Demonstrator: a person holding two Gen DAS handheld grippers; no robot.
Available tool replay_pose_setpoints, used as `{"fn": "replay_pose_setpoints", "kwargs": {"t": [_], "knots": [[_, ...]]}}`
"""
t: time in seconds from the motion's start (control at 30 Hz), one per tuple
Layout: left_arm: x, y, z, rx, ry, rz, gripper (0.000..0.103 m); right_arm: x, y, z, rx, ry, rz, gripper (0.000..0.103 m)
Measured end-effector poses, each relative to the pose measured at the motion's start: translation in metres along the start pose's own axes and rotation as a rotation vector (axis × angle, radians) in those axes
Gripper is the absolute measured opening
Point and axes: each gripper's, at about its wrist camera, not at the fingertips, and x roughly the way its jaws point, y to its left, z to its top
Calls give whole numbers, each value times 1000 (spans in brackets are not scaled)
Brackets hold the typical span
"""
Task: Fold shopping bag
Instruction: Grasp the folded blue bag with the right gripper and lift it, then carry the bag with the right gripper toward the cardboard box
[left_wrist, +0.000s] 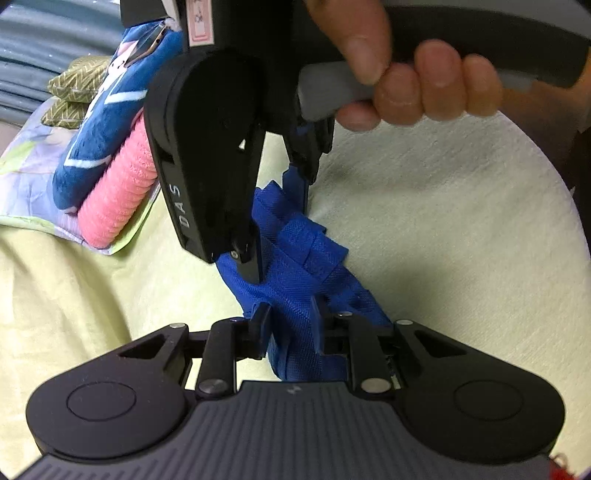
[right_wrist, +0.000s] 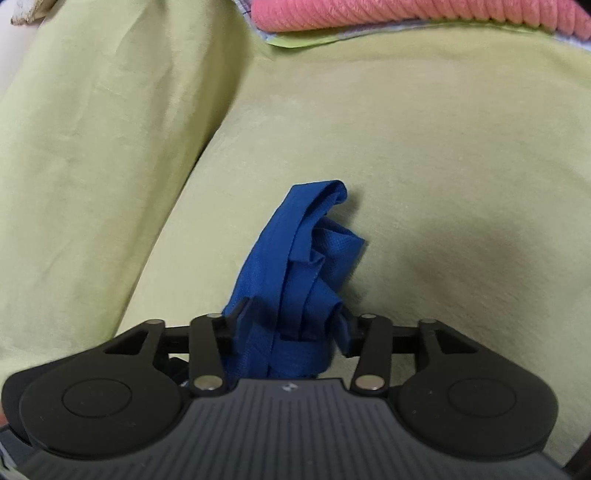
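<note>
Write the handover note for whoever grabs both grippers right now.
Left gripper: jaws shut on the blue shopping bag, which is bunched into a crumpled strip.
Right gripper: the bag's other end sits between its jaws; whether they press on it cannot be told. A hand holds its handle.
The bag hangs between the two grippers above the yellow-green sheet; a pink rolled towel lies at the far edge.
Done: bag gathered up. Left: no neat fold shows yet; flatten it, fold it, set it down.
</note>
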Motion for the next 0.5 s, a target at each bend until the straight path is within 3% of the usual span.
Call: {"fn": "replay_pose_setpoints", "kwargs": {"t": [0.07, 0.13, 0.2, 0.27, 0.4, 0.5], "knots": [[0, 2, 0, -10, -3, -1, 23, 3, 3, -2, -18, 1, 2, 58], [-1, 3, 0, -21, -6, 1, 23, 4, 5, -3, -29, 4, 3, 61], [-1, 4, 0, -29, -11, 2, 23, 3, 4, -5, -27, 2, -2, 56], [0, 5, -1, -36, -16, 2, 23, 1, -3, -6, 16, -1, -17, 35], [1, 5, -2, -46, -23, 2, 23, 2, -17, -3, 92, 22, 19, 35], [0, 4, -4, -60, -30, 1, 23, 6, -15, -2, 99, 22, 34, 46]]}}
